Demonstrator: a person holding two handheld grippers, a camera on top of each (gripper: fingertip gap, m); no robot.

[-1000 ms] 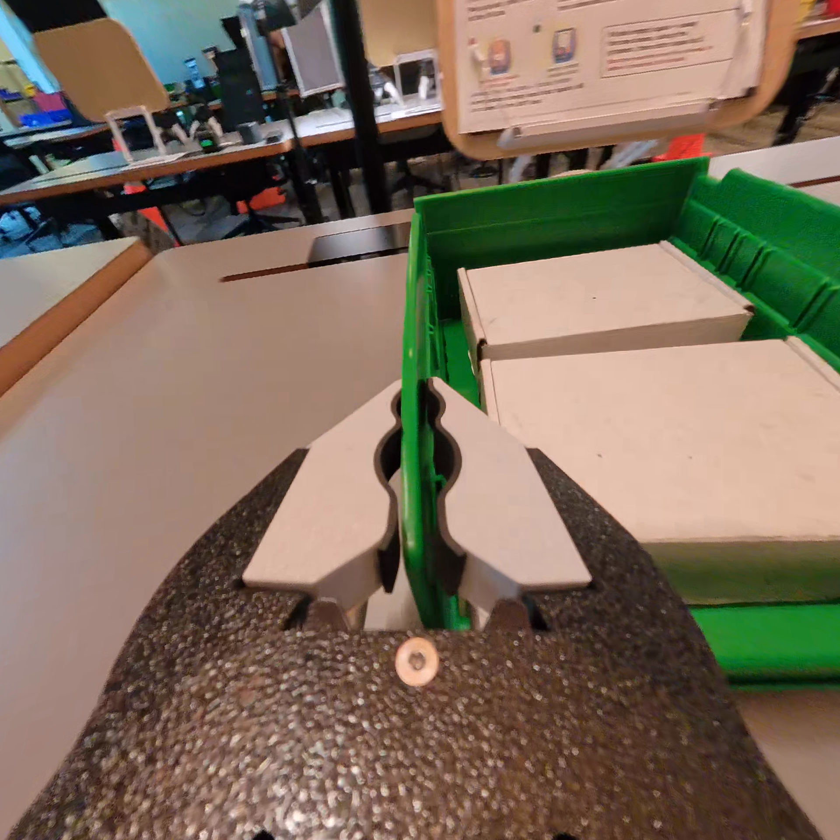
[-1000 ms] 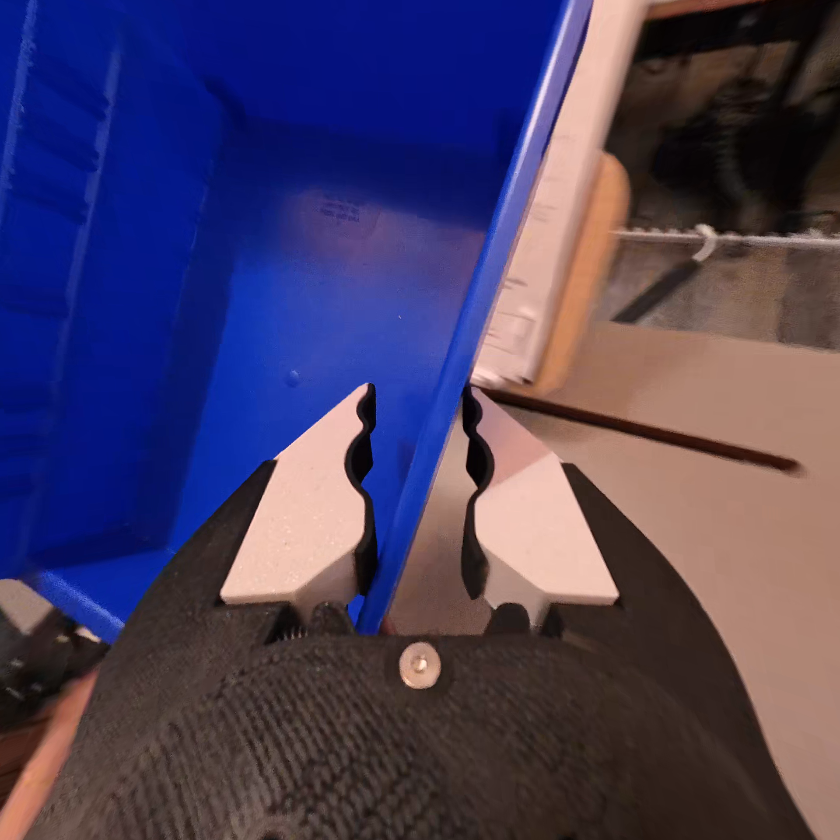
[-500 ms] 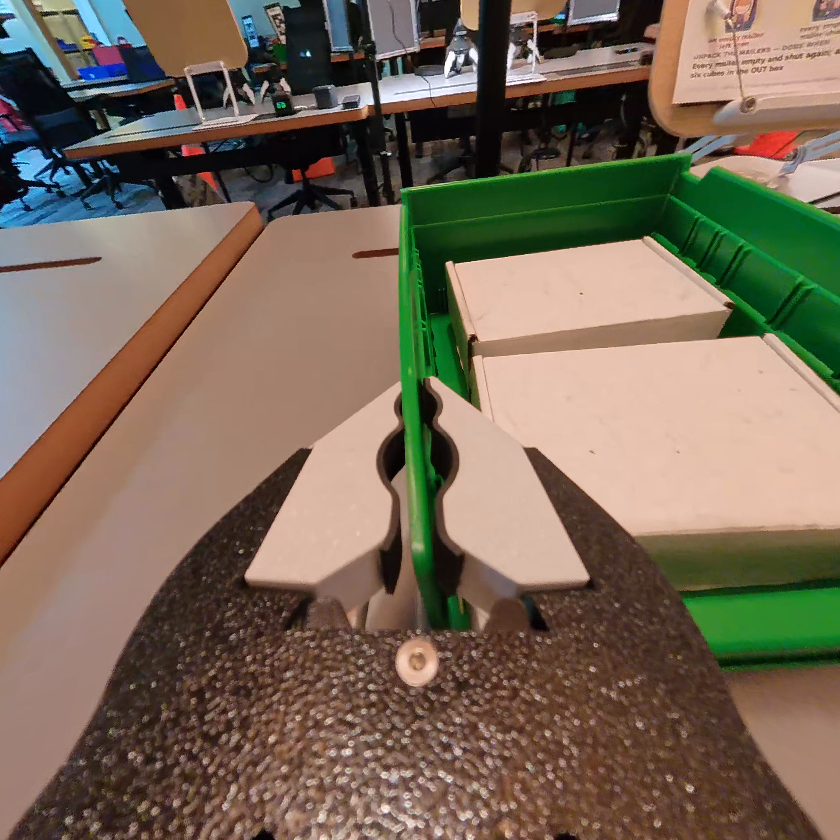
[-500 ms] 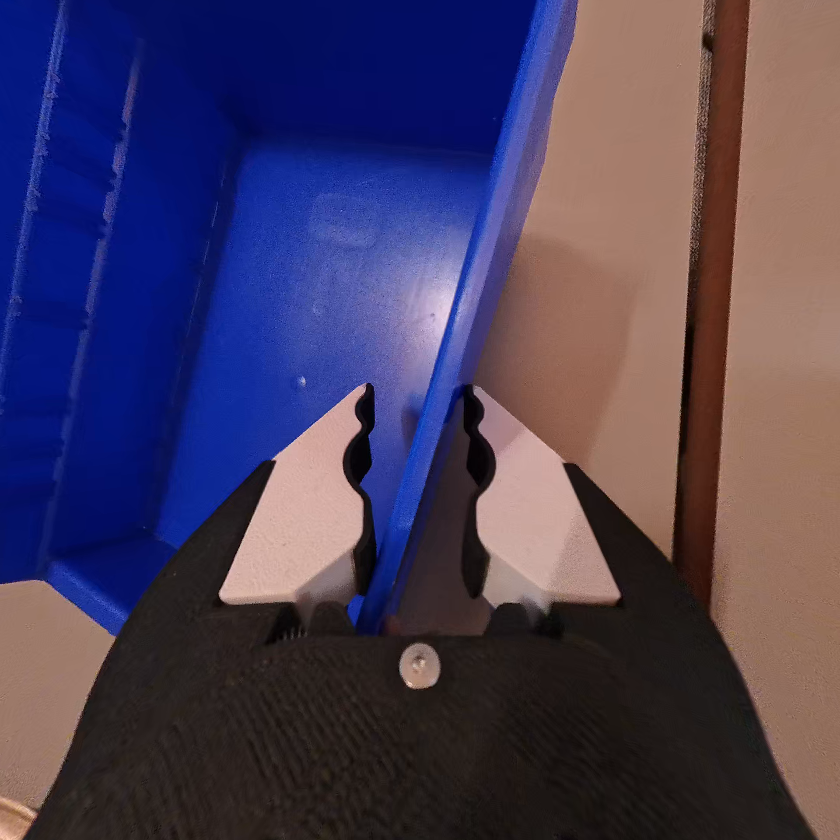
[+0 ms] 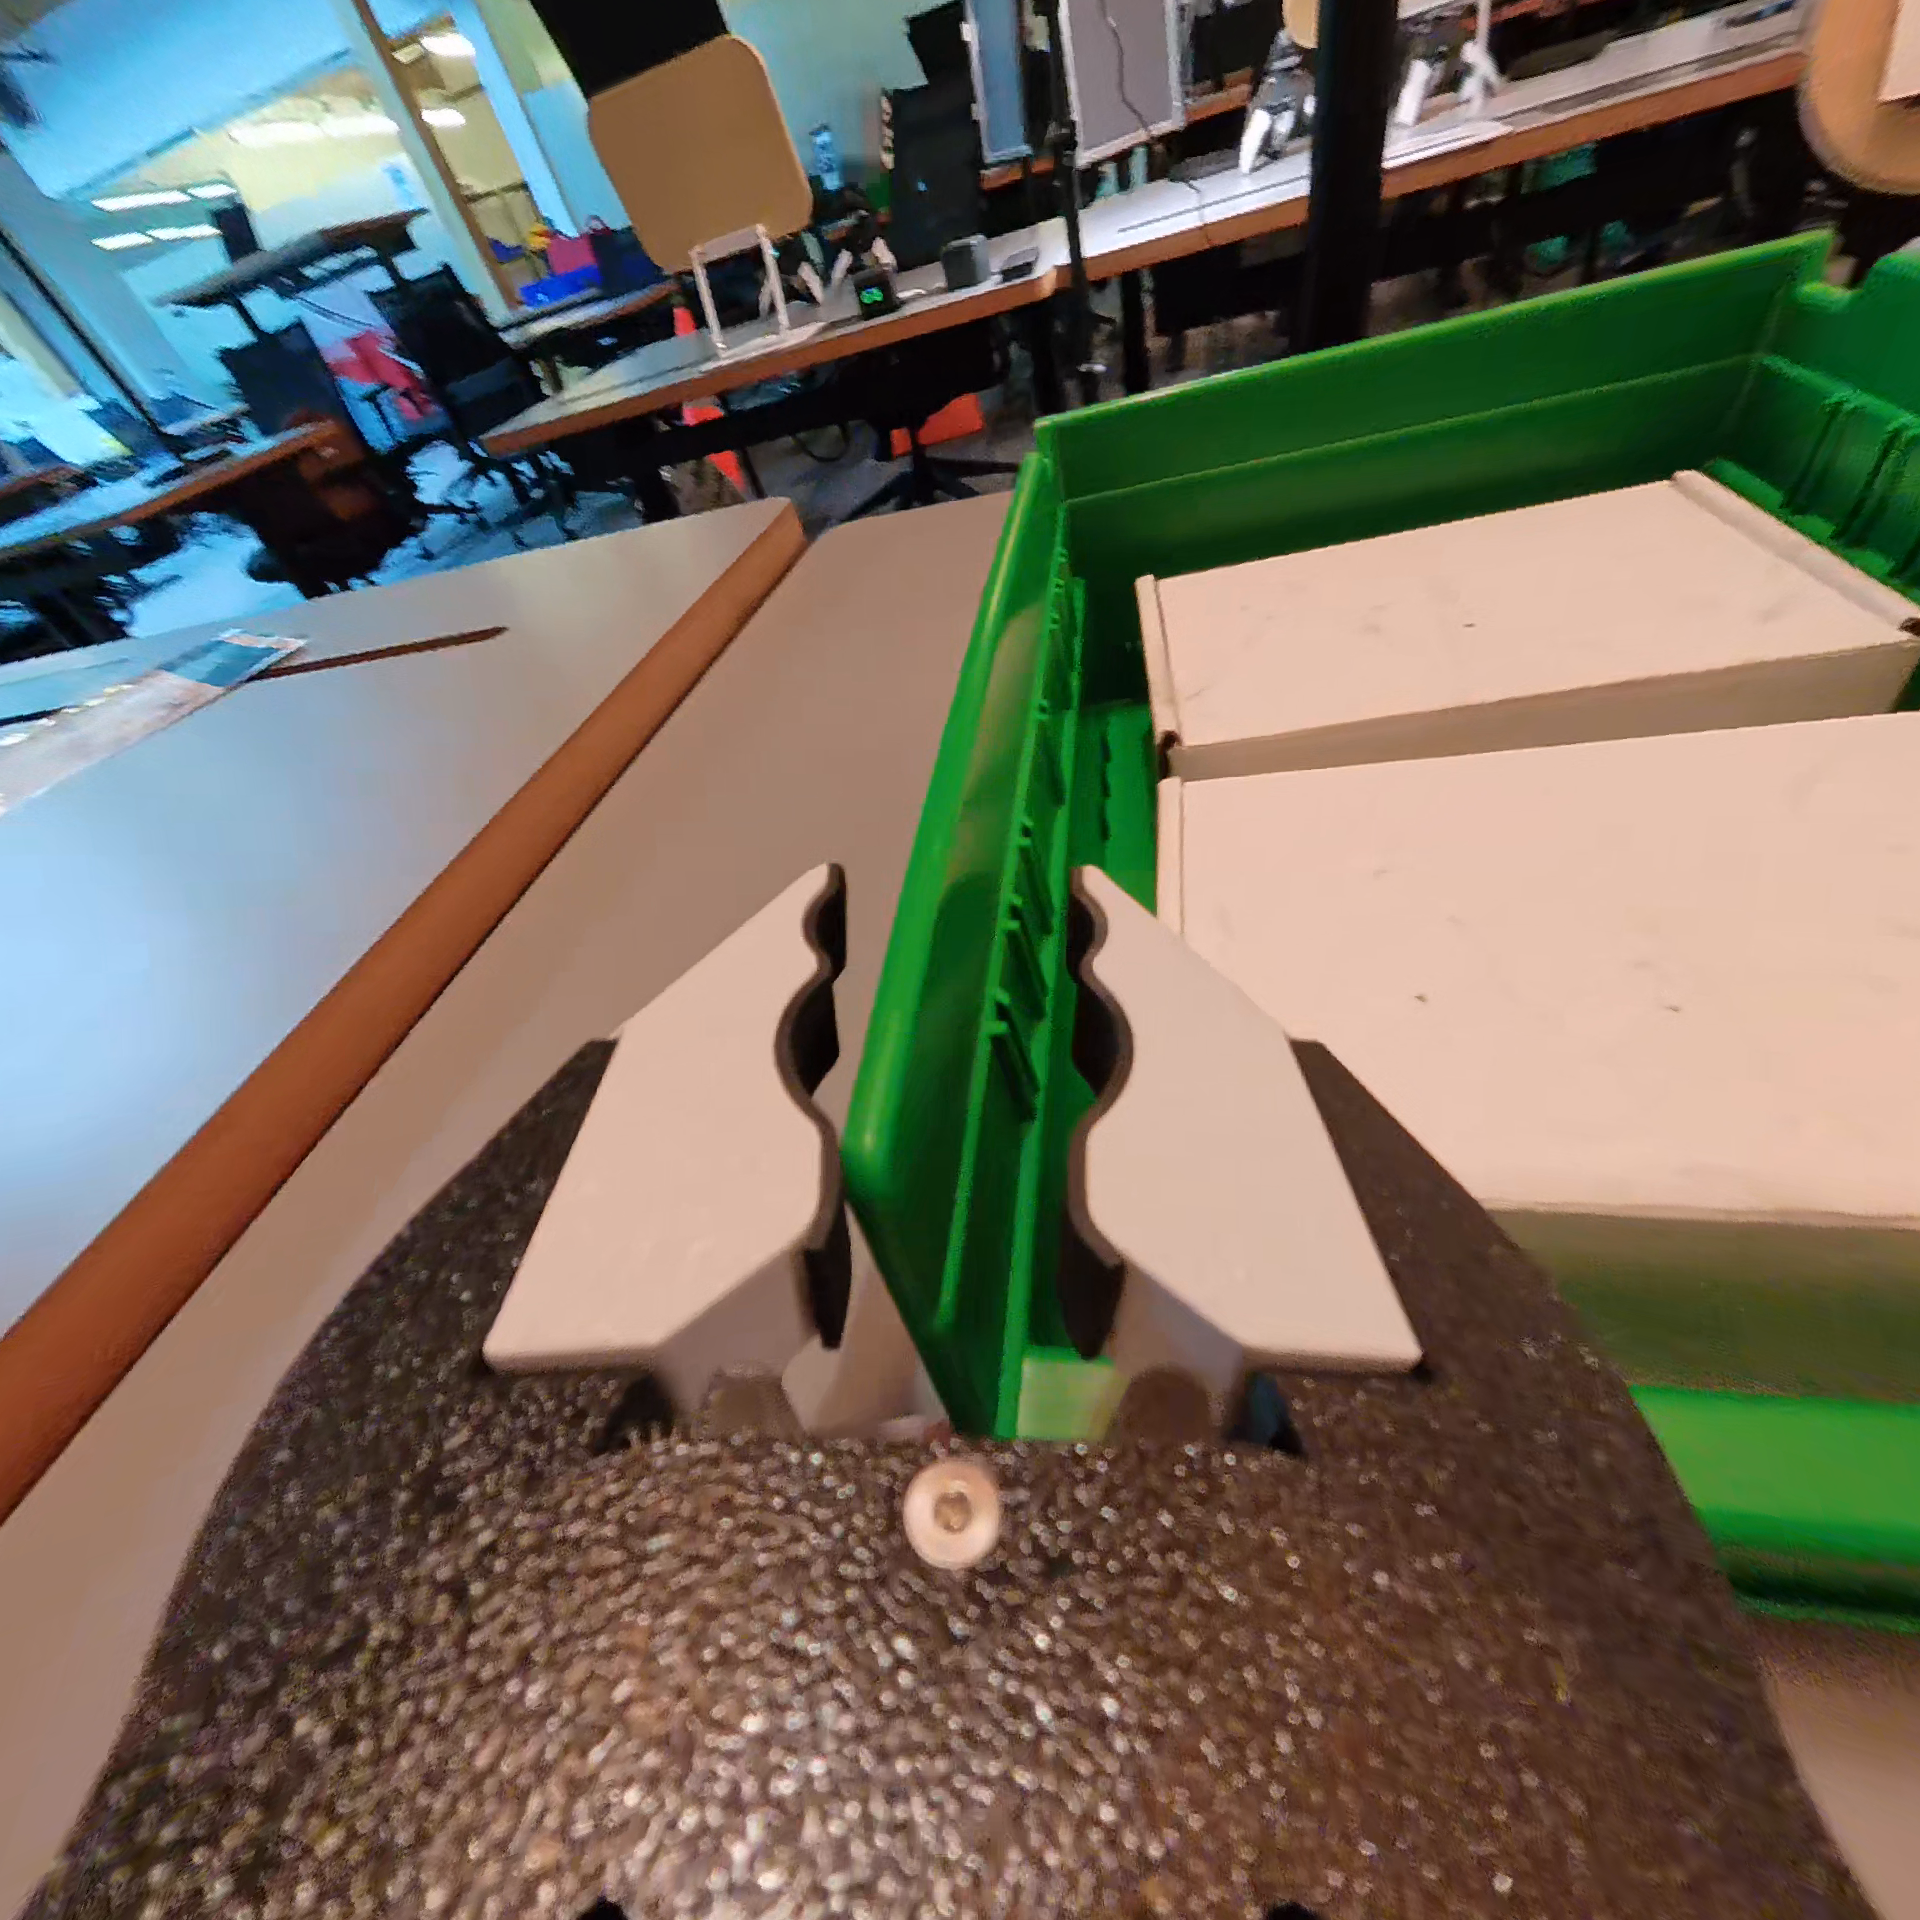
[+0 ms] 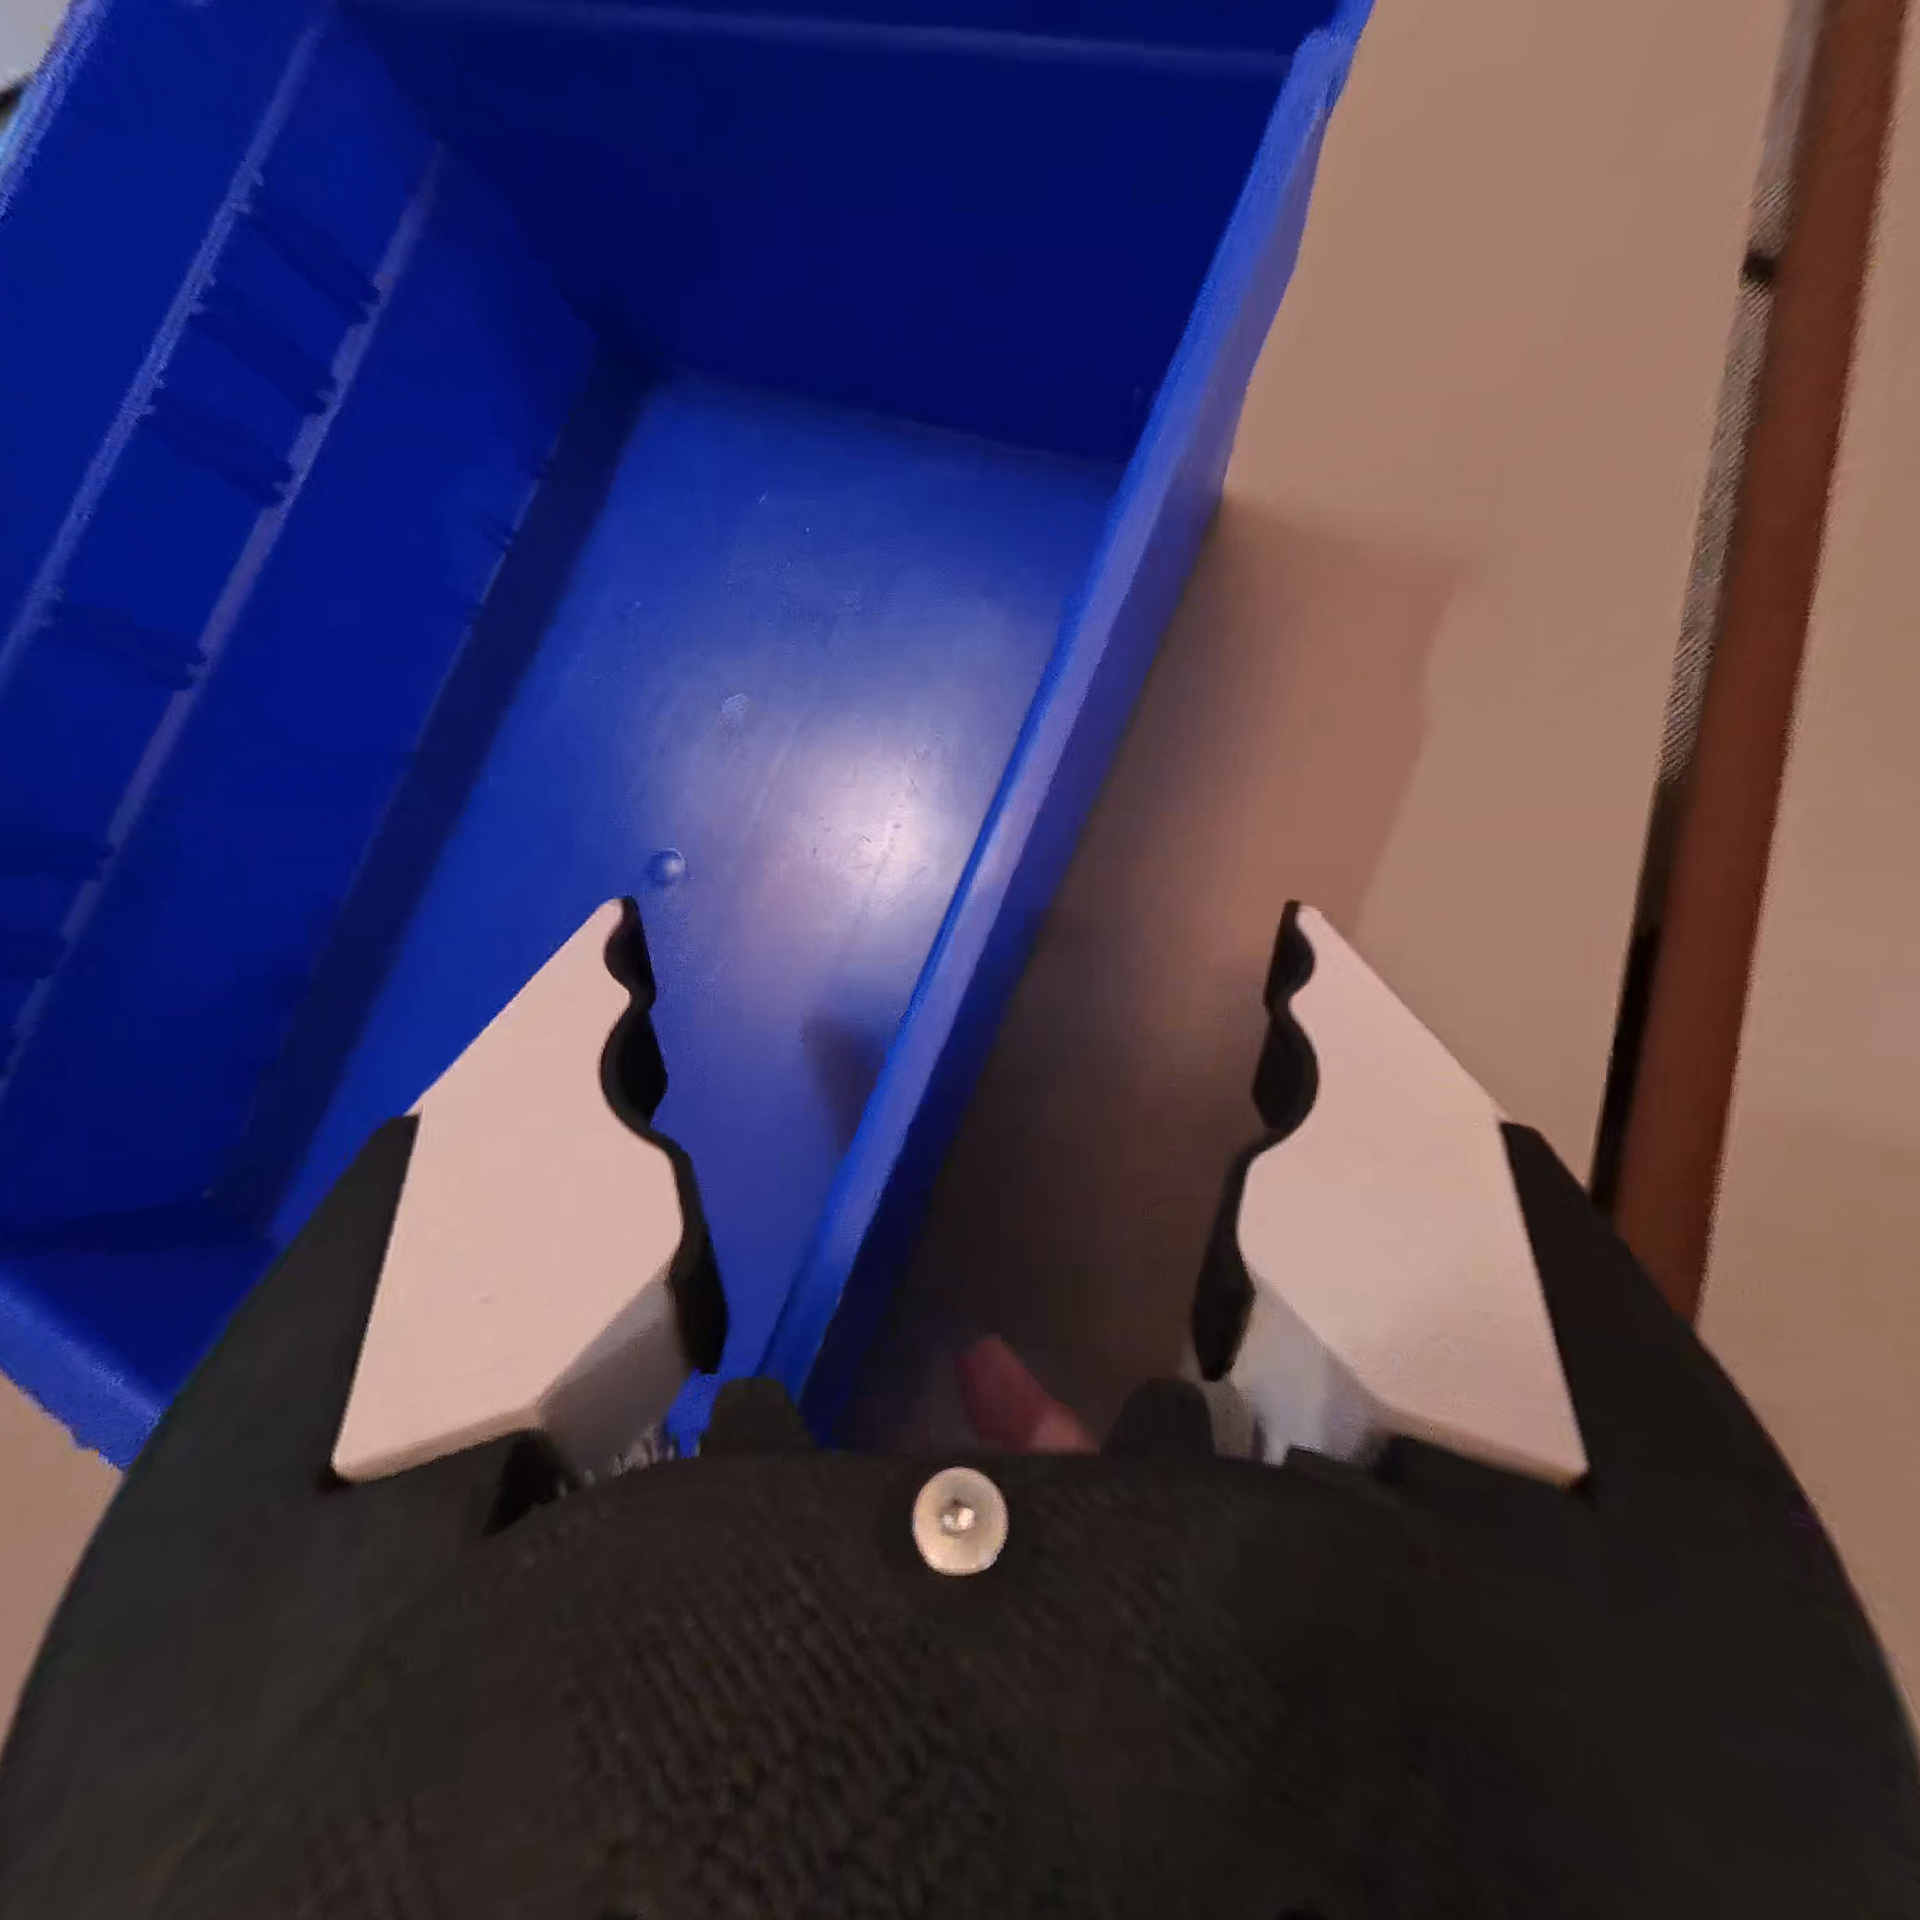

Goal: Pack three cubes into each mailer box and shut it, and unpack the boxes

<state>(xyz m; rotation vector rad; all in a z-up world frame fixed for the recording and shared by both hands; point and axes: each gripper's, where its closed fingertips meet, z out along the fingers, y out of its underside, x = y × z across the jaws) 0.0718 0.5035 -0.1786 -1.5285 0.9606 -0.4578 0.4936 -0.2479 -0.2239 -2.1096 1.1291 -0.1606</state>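
Straddling the left wall of the green bin (image 5: 935, 1039), my left gripper (image 5: 956, 904) has its two fingers a little apart, one outside the wall and one inside, and neither one presses on the plastic. Inside this bin two white mailer boxes lie flat with their lids shut: the near mailer box (image 5: 1538, 956) is just right of my inner finger, and the far mailer box (image 5: 1496, 613) lies behind it, close to the far wall. Between the boxes and the left wall a narrow strip of green floor shows. The bin stands on a grey table (image 5: 727, 790), and a second table (image 5: 260, 810) with a brown edge is on the left.

My right gripper (image 6: 956, 914) is spread wide over the right wall of the blue bin (image 6: 1039, 810); the left finger is above the bin's bare floor, the right finger above the beige table (image 6: 1455, 520). I see no cubes in either view.
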